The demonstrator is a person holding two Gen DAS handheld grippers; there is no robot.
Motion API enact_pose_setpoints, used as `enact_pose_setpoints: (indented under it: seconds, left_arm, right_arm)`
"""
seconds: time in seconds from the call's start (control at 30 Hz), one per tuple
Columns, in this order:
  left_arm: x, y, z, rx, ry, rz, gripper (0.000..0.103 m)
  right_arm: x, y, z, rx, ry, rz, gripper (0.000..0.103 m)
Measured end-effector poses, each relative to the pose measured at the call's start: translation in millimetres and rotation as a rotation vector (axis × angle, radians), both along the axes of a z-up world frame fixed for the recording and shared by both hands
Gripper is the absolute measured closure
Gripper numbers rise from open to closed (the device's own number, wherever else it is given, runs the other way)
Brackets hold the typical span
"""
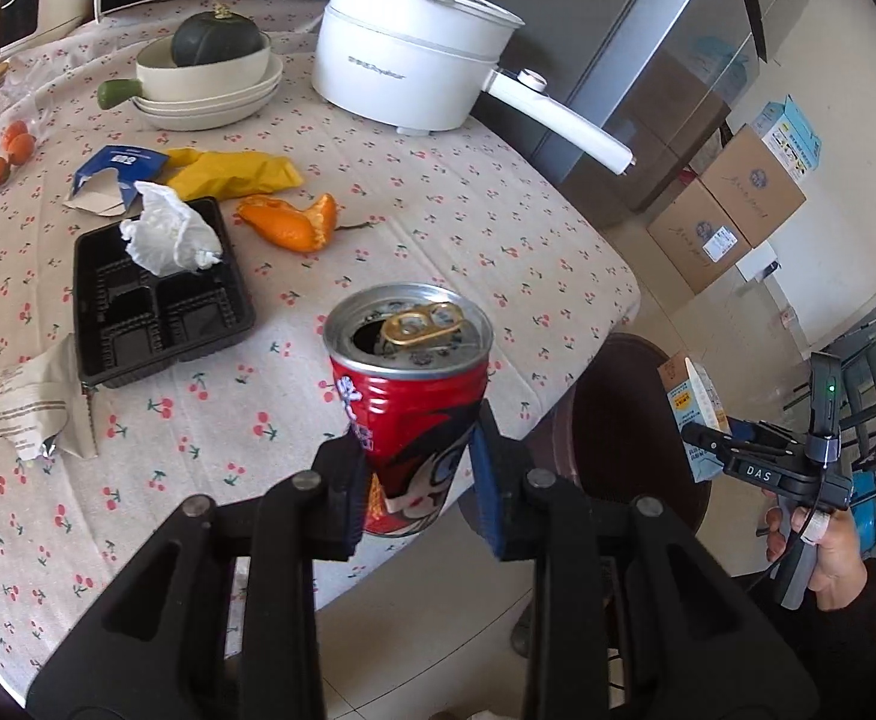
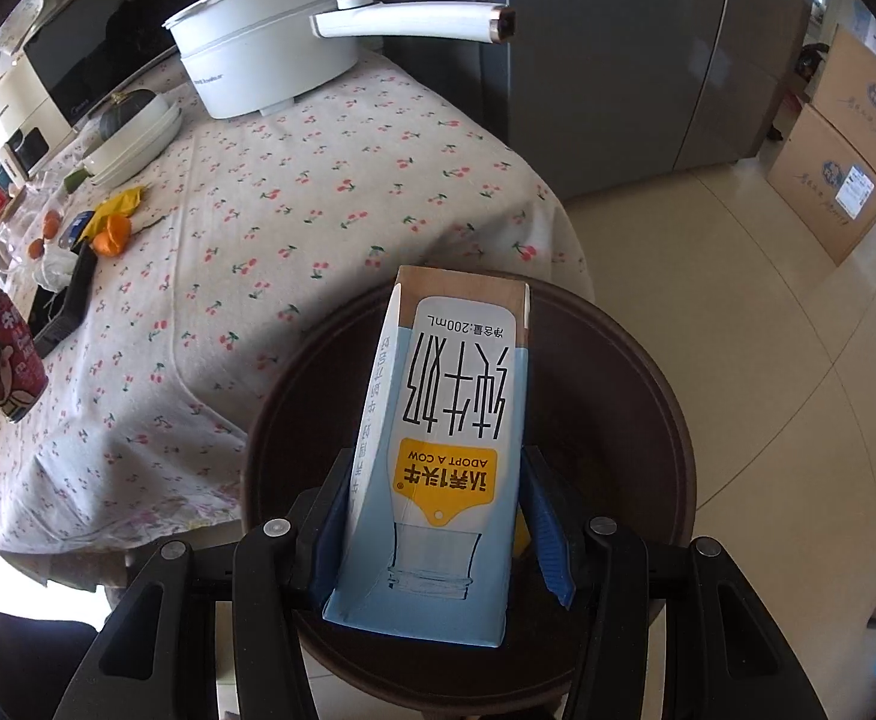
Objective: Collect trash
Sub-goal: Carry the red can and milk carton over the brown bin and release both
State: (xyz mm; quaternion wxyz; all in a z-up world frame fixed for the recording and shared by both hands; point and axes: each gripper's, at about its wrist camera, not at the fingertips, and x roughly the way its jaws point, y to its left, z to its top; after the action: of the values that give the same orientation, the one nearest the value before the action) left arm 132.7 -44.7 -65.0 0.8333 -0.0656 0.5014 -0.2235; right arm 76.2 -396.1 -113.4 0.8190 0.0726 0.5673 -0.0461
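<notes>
My left gripper (image 1: 417, 480) is shut on an opened red drink can (image 1: 411, 396), held above the table's near edge; the can also shows in the right wrist view (image 2: 9, 354). My right gripper (image 2: 438, 531) is shut on a light-blue milk carton (image 2: 438, 438), held upside down over a dark round bin (image 2: 630, 372) beside the table. The carton and right gripper also show in the left wrist view (image 1: 693, 414). On the cherry-print tablecloth (image 1: 438, 210) lie a black plastic tray (image 1: 156, 294) with a crumpled tissue (image 1: 171, 234), an orange peel (image 1: 294, 219), a yellow wrapper (image 1: 234, 171), a torn blue box (image 1: 114, 177) and a crumpled packet (image 1: 42, 408).
A white electric pot (image 1: 408, 54) with a long handle stands at the table's far side, beside stacked bowls holding a dark squash (image 1: 216, 42). Small oranges (image 1: 9, 147) lie at the left. A grey fridge (image 2: 618, 60) and cardboard boxes (image 2: 840, 150) stand beyond the table on the tiled floor.
</notes>
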Motion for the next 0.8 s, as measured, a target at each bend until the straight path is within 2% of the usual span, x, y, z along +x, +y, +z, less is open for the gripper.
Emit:
enact_pose_setpoints:
  seconds: [0.43, 0.6, 0.8]
  left_arm:
    - [-12.5, -68.5, -13.2, -0.004, 0.038, -0.136, 0.071]
    - [-17.0, -94.7, -19.2, 0.004, 0.043, -0.2, 0.071]
    - [-18.5, -128.3, -28.8, -0.008, 0.053, -0.275, 0.071]
  right_arm:
    - [-27.7, -47.2, -34.8, -0.039, 0.086, -0.082, 0.049]
    - [-34.3, -57.5, -35.5, -0.041, 0.091, -0.1, 0.049]
    - [-41.8, -71.3, -33.8, 0.011, 0.094, -0.144, 0.048]
